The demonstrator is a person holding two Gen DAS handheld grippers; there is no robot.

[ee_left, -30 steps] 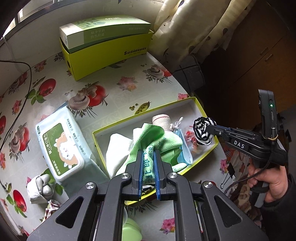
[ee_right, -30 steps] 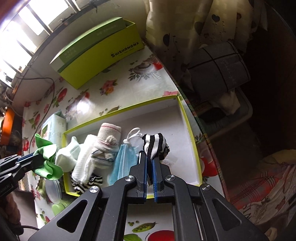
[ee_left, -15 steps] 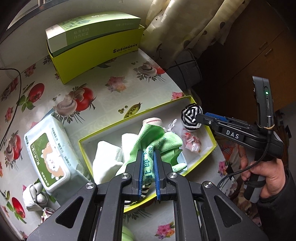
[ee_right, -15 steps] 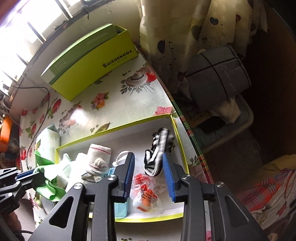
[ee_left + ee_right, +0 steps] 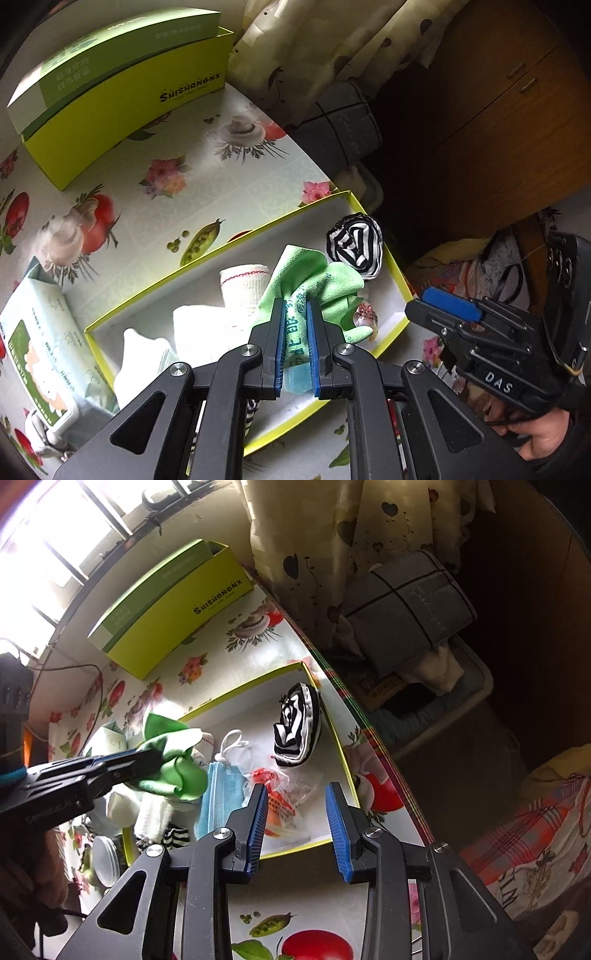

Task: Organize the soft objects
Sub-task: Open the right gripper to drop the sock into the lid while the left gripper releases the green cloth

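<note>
A shallow yellow-rimmed tray (image 5: 218, 240) (image 5: 341, 760) lies on the flowered tablecloth. My left gripper (image 5: 295, 306) is shut on a green cloth (image 5: 325, 280) and holds it over the tray; it also shows in the right wrist view (image 5: 173, 764). My right gripper (image 5: 297, 794) is open and empty, pulled back over the tray's near edge, and shows in the left wrist view (image 5: 447, 308). A black-and-white striped sock (image 5: 297, 727) (image 5: 354, 245) lies in the tray's far right corner. A blue face mask (image 5: 219, 790), a white rolled sock (image 5: 240, 284) and white cloths (image 5: 195, 328) lie in the tray.
A yellow-green box (image 5: 122, 92) (image 5: 177, 609) stands at the back of the table. A wet-wipes pack (image 5: 40, 354) lies left of the tray. A clear packet with red print (image 5: 284, 805) lies in the tray. The table edge (image 5: 373, 738) runs right of the tray; a grey bundle (image 5: 406, 605) sits beyond it.
My right gripper opened, let the striped sock drop into the tray's far right corner, and drew back. My left gripper moved right over the tray, still holding the green cloth.
</note>
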